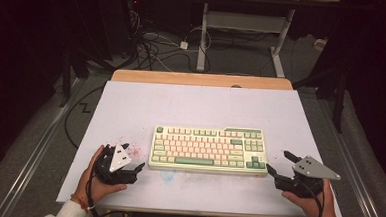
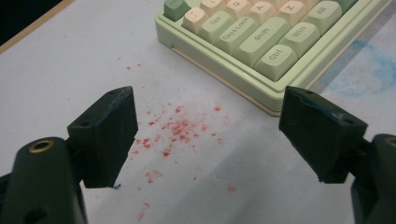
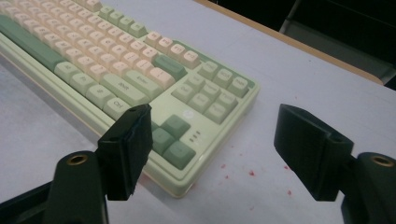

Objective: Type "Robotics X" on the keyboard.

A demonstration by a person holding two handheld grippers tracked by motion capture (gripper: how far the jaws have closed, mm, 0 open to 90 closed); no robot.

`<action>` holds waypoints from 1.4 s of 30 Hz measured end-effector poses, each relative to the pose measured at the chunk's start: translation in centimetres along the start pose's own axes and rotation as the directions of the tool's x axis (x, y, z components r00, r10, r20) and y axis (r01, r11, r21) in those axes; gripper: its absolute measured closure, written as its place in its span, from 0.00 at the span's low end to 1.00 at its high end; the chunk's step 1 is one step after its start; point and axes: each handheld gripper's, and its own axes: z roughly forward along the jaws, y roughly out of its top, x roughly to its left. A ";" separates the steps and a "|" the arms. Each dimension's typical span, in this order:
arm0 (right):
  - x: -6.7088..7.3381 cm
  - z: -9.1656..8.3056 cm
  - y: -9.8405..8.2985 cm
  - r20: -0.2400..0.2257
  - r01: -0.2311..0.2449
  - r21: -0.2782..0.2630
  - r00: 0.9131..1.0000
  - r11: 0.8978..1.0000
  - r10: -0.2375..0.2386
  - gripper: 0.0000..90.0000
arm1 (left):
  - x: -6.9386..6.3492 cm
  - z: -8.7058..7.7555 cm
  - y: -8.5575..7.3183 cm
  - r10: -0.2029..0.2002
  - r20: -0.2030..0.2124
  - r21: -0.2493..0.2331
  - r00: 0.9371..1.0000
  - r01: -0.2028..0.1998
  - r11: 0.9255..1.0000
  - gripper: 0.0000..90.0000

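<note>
A: Where is the keyboard (image 1: 208,149) found?

B: It is laid flat on the white table (image 1: 131,105), between the two grippers. Its left end is seen just beside the left gripper (image 1: 138,170); its right front corner is seen near the right gripper (image 1: 280,162).

A: How are the jaws set?

B: Both pairs are held apart, with nothing clasped.

White-topped table (image 1: 131,105) carries a green keyboard (image 1: 208,149) and red specks (image 2: 177,130).
</note>
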 end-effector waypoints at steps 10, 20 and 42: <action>0.1 1.4 1.7 -0.023 -0.010 0.004 1.000 1.000 0.010 0.43 | 0.0 0.1 0.0 -0.001 0.005 0.008 1.000 0.001 1.000 0.20; 1.3 3.6 3.1 -0.086 0.028 0.055 0.996 0.998 -0.023 0.75 | -0.1 0.3 0.0 0.006 0.009 0.017 1.000 -0.006 1.000 0.20; 4.1 8.7 4.3 -0.238 0.121 0.147 0.968 0.982 -0.084 1.00 | -0.2 0.3 0.0 0.010 0.021 0.013 1.000 -0.010 1.000 0.21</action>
